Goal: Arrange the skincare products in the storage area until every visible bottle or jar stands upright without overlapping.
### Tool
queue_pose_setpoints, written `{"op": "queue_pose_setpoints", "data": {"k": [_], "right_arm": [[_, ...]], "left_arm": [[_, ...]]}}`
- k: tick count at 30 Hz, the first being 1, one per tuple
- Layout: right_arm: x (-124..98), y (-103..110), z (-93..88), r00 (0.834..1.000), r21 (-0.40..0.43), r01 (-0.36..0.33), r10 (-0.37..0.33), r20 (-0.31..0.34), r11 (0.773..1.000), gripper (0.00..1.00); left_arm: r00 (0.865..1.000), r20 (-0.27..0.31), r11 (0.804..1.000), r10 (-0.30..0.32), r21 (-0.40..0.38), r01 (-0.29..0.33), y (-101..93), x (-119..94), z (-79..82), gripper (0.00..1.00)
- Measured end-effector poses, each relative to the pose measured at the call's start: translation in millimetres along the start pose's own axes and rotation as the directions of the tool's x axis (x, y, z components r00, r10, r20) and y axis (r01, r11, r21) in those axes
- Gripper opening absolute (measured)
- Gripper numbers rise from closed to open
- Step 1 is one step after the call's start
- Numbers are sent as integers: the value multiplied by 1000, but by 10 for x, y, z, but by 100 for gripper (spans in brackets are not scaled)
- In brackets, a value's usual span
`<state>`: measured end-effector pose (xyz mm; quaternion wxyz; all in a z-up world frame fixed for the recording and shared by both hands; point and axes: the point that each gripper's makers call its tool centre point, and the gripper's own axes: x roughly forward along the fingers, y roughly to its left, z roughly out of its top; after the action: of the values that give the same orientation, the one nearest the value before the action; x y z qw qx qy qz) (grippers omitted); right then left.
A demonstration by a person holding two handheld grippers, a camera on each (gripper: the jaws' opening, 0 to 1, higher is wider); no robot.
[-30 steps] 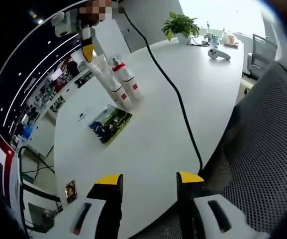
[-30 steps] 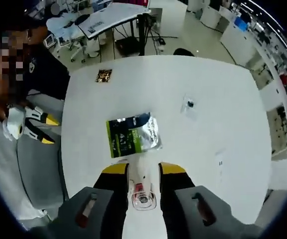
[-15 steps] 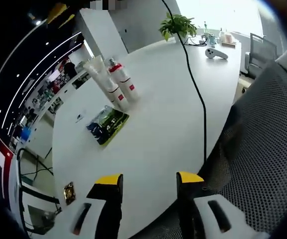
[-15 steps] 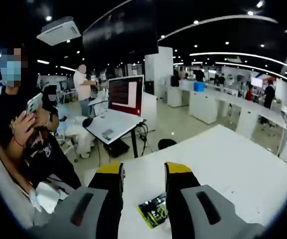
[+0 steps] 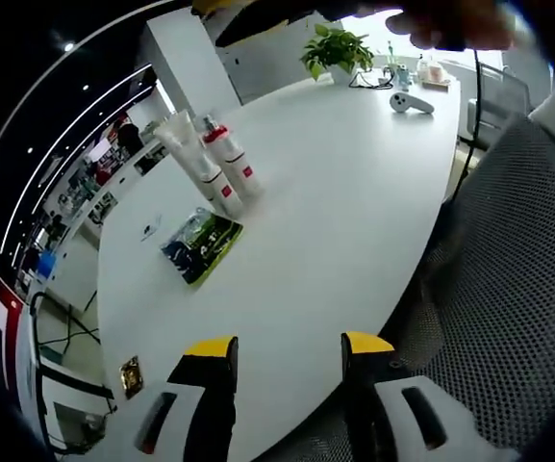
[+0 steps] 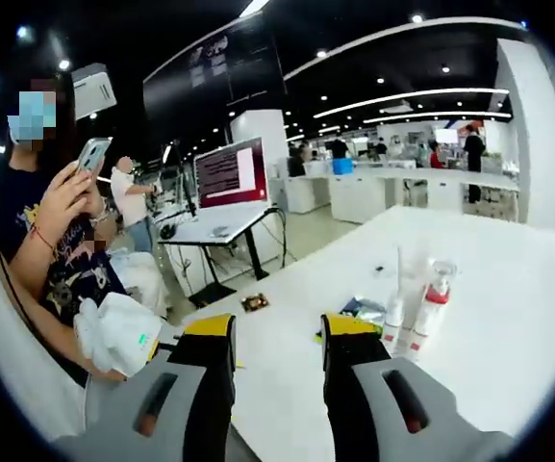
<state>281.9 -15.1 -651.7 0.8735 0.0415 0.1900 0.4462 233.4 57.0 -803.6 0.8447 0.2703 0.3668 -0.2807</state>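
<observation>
Left gripper view: the white table (image 5: 354, 192) runs across the frame; two skincare products stand close together at upper left, a clear tube (image 5: 192, 154) and a white bottle with a red label (image 5: 229, 162). Both look upright, side by side, apparently not overlapping.
Sachet: a flat green and blue packet (image 5: 197, 246) lies just below the pair, left of centre.
Right gripper view: the same bottle (image 6: 429, 308) and tube (image 6: 396, 303) stand at lower right of centre, with the packet (image 6: 364, 310) beside them.
Left gripper (image 5: 287, 351): jaws apart, nothing between them, low in frame over the near table edge, well apart from the products.
Right gripper (image 6: 277, 332): jaws apart, empty, touching nothing I can see.
Step in hand: both grippers clear of the products; I judge the standing-up is done or nearly so.
Next move: check the pair stays upright; if the packet counts as a product, it needs a careful edge pinch.
Bystander: a person at upper left of the right gripper view holds a phone (image 6: 92, 154).
</observation>
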Motion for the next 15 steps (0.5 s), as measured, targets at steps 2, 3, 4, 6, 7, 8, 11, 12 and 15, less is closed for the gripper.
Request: {"op": "queue_pose_setpoints", "data": {"k": [2,3,4,6,7,8,11,12,15], "right_arm": [[5,22,-135,1000,18,-11,12,-17,1000,36],[4,26,-195,1000,5,-8,8,-20,1000,36],[9,37,-242,1000,-15,-6,6,-29,1000,36],[29,95,-358,998,-15,-20,19,-55,1000,35],[38,128,-427,996,-10,-30,29,-80,999,35],[53,170,-483,994,-12,-45,44,-97,999,35],[65,229,-523,993,-31,-59,55,-108,998,34],[65,246,-524,992,-34,-66,62,-108,997,34],[78,210,-607,989,-68,-64,54,-140,996,35]], "left_arm": [[1000,-10,1000,-7,2,7,-7,4,-19,45],[1000,-13,1000,-8,4,8,-10,2,-28,45],[1000,-16,1000,-10,5,10,-11,5,-35,45],[1000,-12,1000,-11,-9,10,-14,-4,-31,45],[1000,-7,1000,-21,-16,21,-31,-7,-23,44],[1000,-5,1000,-25,-11,25,-40,-8,-18,44],[1000,-7,1000,-29,3,29,-58,-10,-20,44],[1000,-8,1000,-29,3,29,-58,-9,-21,44],[1000,0,1000,-21,2,21,-40,-28,-16,44]]}}
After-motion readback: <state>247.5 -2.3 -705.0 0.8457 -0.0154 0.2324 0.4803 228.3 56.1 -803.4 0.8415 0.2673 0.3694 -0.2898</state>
